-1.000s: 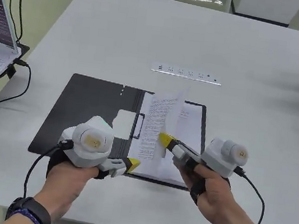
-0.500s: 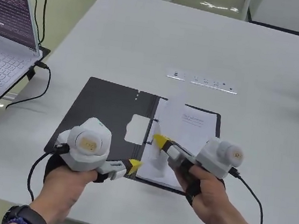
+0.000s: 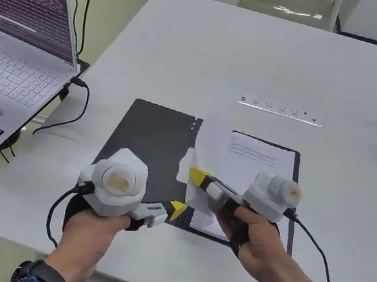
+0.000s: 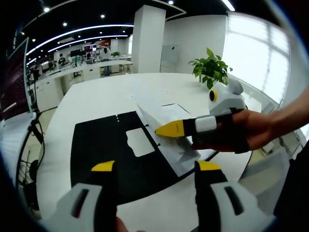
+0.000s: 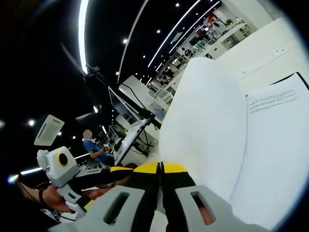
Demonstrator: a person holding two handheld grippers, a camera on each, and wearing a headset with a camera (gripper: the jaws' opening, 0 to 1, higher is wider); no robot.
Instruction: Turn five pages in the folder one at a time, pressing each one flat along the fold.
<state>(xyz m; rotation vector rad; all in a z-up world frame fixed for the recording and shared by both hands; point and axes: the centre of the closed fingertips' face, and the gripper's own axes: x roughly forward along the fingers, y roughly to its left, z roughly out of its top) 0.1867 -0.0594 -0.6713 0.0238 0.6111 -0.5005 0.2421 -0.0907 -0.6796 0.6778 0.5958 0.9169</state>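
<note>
Folder (image 3: 155,137) lies open on the bench (image 3: 186,45), with the black left cover bare and the printed stack (image 3: 267,167) on the right half. One page (image 3: 215,134) stands almost upright over the fold, mid-turn. Right tool (image 3: 198,177) is clamped tight on that page's near edge. In the right gripper view its jaws meet, and the white sheet rises straight out of them. Left tool (image 3: 178,210) hovers at the folder's near edge, just left of the fold, jaws spread wide with nothing in them. The left gripper view has the black cover between its tips and the right tool crossing ahead. Laptop (image 3: 22,47) sits far left, well apart.

Step in hand, as I read it: carry the page over onto the left cover, then press along the fold. To do it well, sweep the right tool left in an arc around the fold, not pulling outward, so the sheet doesn't tear at the binding or drag the folder. Check that only one sheet is pinched — can't tell from here. Lay the page down before letting go. Keep the left tool out of the landing path until then, then run it along the fold from near to far.
</note>
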